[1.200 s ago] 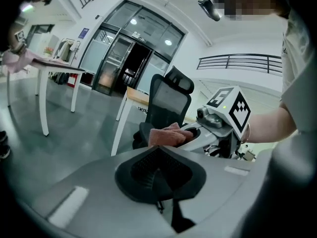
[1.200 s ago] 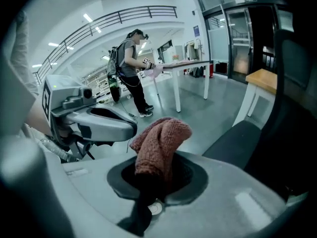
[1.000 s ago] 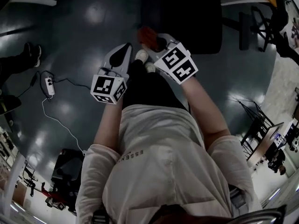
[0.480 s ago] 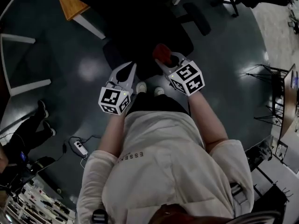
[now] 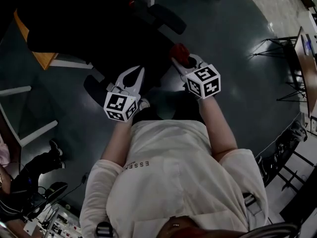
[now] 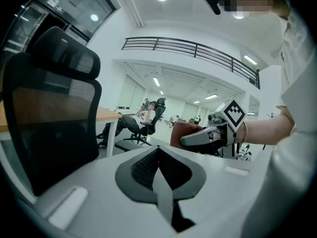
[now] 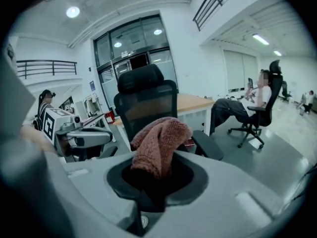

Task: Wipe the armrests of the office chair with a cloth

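Note:
A black office chair [image 5: 119, 29] stands in front of me, with one armrest [image 5: 168, 18] at the far right and another [image 5: 95, 87] near my left gripper. My right gripper [image 5: 184, 59] is shut on a reddish knitted cloth [image 5: 179, 50] above the seat's right side. In the right gripper view the cloth [image 7: 161, 138] bulges out of the jaws before the chair back [image 7: 148, 103] and an armrest [image 7: 208, 145]. My left gripper [image 5: 139, 71] hovers shut and empty over the seat's left side. The left gripper view shows the chair back [image 6: 49, 108] at the left and the cloth [image 6: 181, 133] at the right.
A wooden desk [image 5: 42, 58] stands behind the chair. A person sits in another office chair [image 7: 247, 108] across the room. Dark stands [image 5: 282, 48] rise at the right, and someone's legs [image 5: 39, 167] show at the lower left on the dark floor.
The view has swung round, so the office chair and desk now lie right in front of the grippers. Both grippers keep their pose, with the cloth still in the right one.

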Motion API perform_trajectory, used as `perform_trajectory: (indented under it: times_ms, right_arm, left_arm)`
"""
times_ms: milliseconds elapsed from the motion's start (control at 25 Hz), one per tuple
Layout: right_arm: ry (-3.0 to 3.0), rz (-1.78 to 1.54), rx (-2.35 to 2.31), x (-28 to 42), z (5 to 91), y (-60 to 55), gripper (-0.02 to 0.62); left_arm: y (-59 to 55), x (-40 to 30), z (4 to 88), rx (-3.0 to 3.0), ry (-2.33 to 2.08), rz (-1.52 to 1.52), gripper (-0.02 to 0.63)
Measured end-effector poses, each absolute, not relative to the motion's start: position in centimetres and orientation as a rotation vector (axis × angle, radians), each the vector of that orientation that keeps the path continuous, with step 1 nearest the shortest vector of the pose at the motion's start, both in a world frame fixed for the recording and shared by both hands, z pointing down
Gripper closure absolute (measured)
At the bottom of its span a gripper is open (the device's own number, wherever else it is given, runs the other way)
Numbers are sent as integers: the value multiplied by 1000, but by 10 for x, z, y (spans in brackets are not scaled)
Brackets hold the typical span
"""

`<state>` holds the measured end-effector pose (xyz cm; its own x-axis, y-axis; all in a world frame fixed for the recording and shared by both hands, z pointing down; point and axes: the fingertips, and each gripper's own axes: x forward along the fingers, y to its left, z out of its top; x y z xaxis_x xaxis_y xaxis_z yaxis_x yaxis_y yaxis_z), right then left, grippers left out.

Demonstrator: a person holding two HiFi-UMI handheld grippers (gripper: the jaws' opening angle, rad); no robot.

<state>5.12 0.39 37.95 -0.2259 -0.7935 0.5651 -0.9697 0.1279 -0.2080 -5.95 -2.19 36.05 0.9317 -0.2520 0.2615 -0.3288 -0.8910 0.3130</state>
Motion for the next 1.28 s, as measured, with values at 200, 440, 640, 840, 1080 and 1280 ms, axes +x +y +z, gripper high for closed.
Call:
perform_trajectory:
  times_ms: [200, 440, 640, 840, 1080, 1280]
  right_arm:
    - [-2096, 812, 1795, 156, 373, 27, 543]
    - [-2135, 823, 1642, 242, 392, 50, 543]
    - [-2134, 845, 1534, 297, 409, 69, 543]
    - [-2143, 865, 1473, 321, 422, 57, 543]
    - [-2134, 839, 1382, 317, 449, -3, 543]
    - [-2154, 764, 1253, 303, 454, -65, 543]
  left_arm:
    - [-8, 35, 353, 2725, -483, 269, 589]
    - [-3, 124, 363, 2679, -680, 233, 589]
    - [17, 166, 387, 2554, -800, 223, 589]
    - [23, 181, 404, 2493, -834, 267, 589]
    - [-32, 174, 443, 2421, -896, 280, 589]
    - [-111, 172, 440, 2440, -996, 256, 589]
